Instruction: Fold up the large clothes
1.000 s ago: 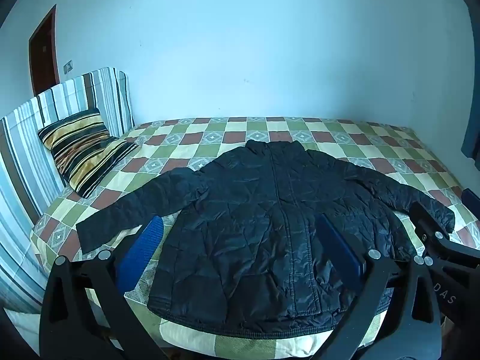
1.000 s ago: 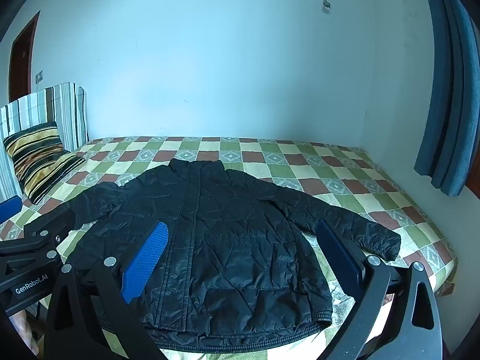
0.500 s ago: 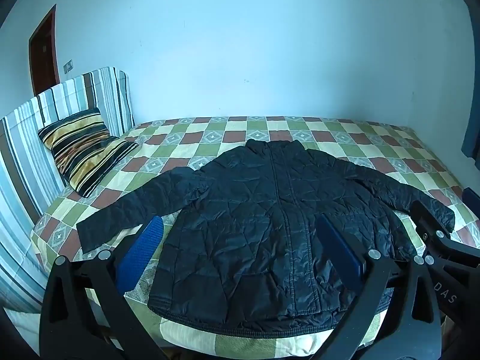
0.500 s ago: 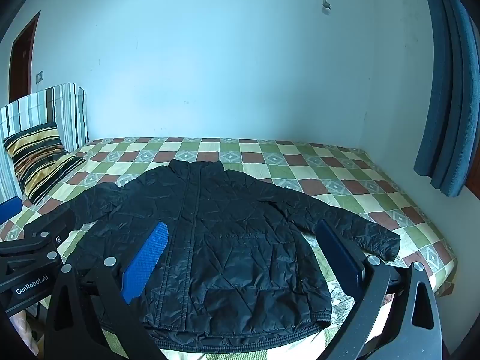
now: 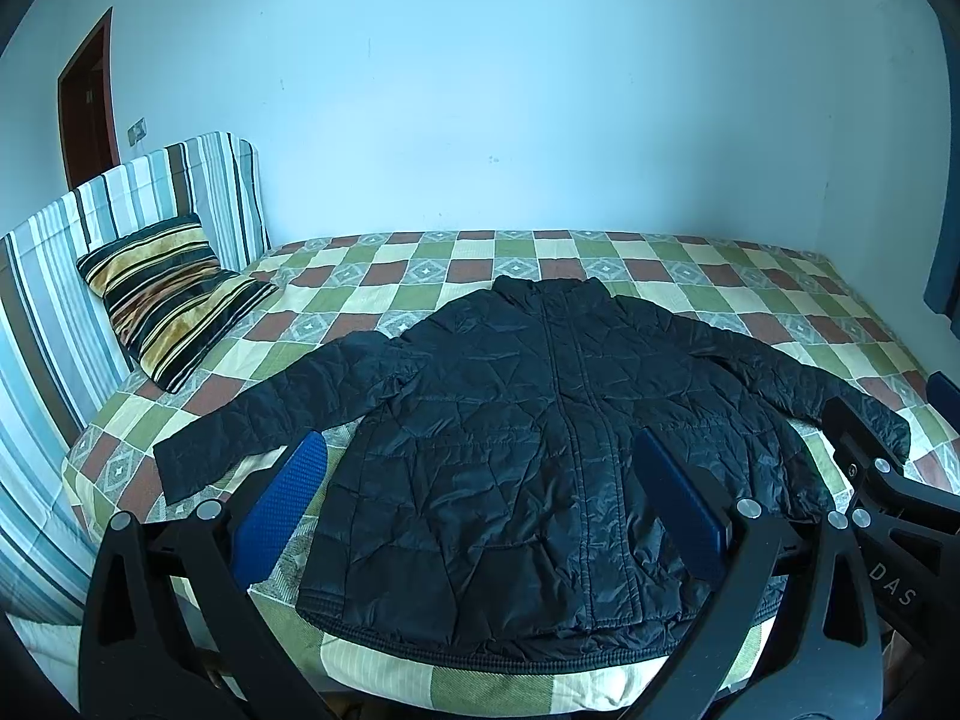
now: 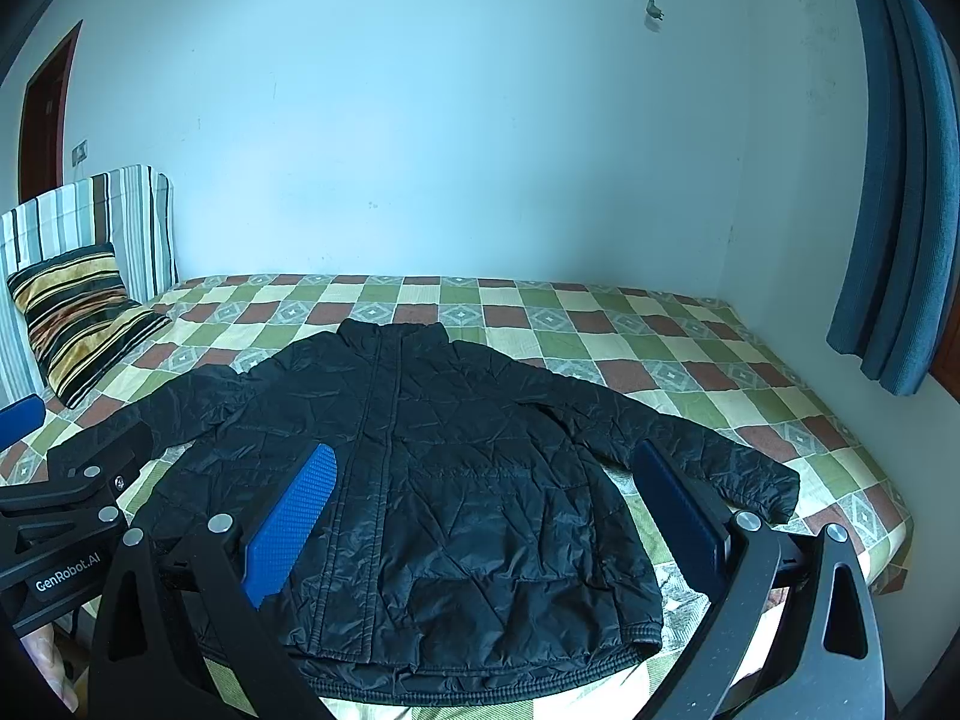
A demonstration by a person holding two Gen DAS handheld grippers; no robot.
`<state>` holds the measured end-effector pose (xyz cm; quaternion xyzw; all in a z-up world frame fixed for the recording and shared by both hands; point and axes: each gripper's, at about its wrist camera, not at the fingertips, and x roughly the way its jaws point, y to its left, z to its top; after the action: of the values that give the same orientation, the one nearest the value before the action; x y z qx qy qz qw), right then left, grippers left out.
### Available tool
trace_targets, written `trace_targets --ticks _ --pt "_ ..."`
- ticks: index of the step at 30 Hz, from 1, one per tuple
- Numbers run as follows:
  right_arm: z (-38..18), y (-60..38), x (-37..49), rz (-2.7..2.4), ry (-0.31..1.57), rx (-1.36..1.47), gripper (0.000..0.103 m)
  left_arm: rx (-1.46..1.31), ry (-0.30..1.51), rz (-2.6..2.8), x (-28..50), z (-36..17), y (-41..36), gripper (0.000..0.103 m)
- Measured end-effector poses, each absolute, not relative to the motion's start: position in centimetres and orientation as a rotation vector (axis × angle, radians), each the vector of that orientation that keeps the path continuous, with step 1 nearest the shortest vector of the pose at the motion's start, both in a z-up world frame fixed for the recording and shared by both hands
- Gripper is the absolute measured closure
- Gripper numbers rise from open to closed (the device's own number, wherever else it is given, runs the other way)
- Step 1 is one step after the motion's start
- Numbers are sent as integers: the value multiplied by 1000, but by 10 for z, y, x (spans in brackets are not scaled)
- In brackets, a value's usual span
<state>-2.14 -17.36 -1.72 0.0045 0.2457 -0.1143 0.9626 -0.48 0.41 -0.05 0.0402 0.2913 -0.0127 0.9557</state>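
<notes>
A black quilted jacket [image 5: 528, 438] [image 6: 420, 468] lies flat and zipped on the checkered bed [image 5: 720, 276] [image 6: 690, 384], collar toward the far wall, hem at the near edge, both sleeves spread outward. My left gripper [image 5: 480, 504] is open, held above the near edge of the bed over the jacket's lower left half, holding nothing. My right gripper [image 6: 480, 510] is open too, above the jacket's lower right half, also holding nothing. The right gripper's body shows at the right edge of the left wrist view, and the left gripper's body at the left edge of the right wrist view.
A striped pillow [image 5: 168, 294] [image 6: 78, 318] leans on a striped headboard [image 5: 72, 252] at the left end of the bed. A blue curtain [image 6: 894, 180] hangs at the right. A wall runs along the far side, with a door [image 5: 87, 102] at far left.
</notes>
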Motion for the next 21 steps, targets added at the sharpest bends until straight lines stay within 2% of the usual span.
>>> trace_targets --ticks 21 --pt "-16 -173 -22 -233 495 6 5 84 592 -25 -5 -2 4 2"
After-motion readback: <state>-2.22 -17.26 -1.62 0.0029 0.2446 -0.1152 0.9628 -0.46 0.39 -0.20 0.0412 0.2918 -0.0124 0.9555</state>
